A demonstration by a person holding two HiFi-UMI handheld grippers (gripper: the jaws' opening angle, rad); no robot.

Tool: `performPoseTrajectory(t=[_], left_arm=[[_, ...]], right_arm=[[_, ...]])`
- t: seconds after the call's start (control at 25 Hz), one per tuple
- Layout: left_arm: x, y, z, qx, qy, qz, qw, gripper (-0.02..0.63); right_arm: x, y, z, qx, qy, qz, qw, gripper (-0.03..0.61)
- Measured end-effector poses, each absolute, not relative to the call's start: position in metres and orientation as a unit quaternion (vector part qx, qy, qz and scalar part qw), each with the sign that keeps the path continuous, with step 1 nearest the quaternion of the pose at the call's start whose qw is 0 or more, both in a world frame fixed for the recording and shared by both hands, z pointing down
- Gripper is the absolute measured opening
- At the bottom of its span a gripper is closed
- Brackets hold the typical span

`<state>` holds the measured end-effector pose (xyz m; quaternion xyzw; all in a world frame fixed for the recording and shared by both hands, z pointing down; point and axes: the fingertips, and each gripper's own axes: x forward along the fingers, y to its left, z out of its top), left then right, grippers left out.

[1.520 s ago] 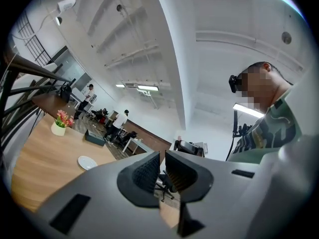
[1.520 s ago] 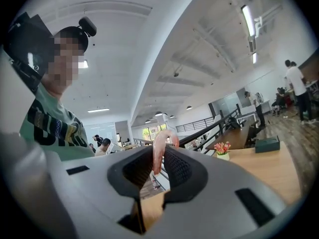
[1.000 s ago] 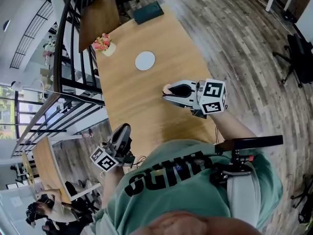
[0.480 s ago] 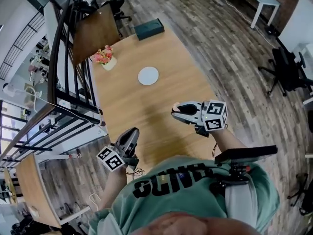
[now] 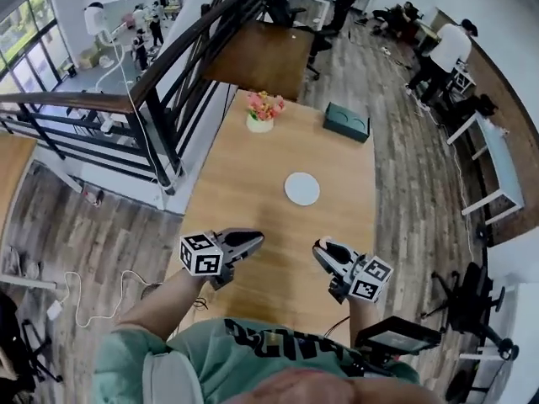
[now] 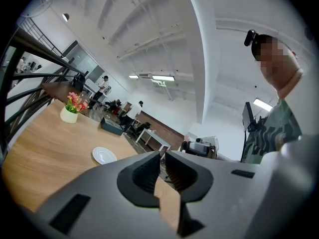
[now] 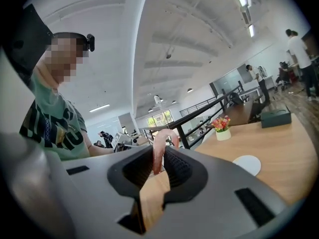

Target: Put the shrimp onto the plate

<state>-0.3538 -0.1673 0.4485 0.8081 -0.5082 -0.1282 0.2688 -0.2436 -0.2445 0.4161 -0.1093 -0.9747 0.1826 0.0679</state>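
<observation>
- Holding the shrimp (image 7: pixel 159 147) in the right gripper (image 7: pixel 159 166): fingers closed on its lower part, with the pink curl poking out past the fingertips.
- Carrying it in the air over the near end of the wooden surface (image 5: pixel 253 167), clear of the wood as far as the head view shows.
- Gripping nothing with the left gripper (image 6: pixel 162 166): fingers drawn almost together, only a thin slit between them and bare wood behind it.
- Hovering with that empty gripper over the same near end, apart from the right fingers and pointing roughly the same way.
- Looking ahead of the right fingers: the plate (image 5: pixel 301 188), white, round and bare, well beyond the fingertips toward the middle of the surface.
- Farther on past the plate: a flower pot (image 5: pixel 261 112) and a dark green box (image 5: pixel 347 122), well clear of both sets of fingers.
- Judging progress: pick-up done, with the shrimp pinched and lifted; carry to the plate barely begun, going by the stretch of bare wood between fingertips and rim.
- Left to do, most likely: reach forward until the right fingers sit over the plate, lower, spread them to let go, then draw back.
- Worth minding on the way: a narrow pinch on a soft, curved body, so probably prone to swivel or slip if jolted.
</observation>
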Motion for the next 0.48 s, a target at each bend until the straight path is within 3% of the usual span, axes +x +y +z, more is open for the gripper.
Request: performPoseTrajectory(t=[0.48], left_arm=[[-0.418,-0.248,0.541,0.799,-0.524,-0.104,0.278,0.037]], right_arm=[[-0.346,-0.323,0.499,-0.116,-0.978,0.156,0.071,0.061]])
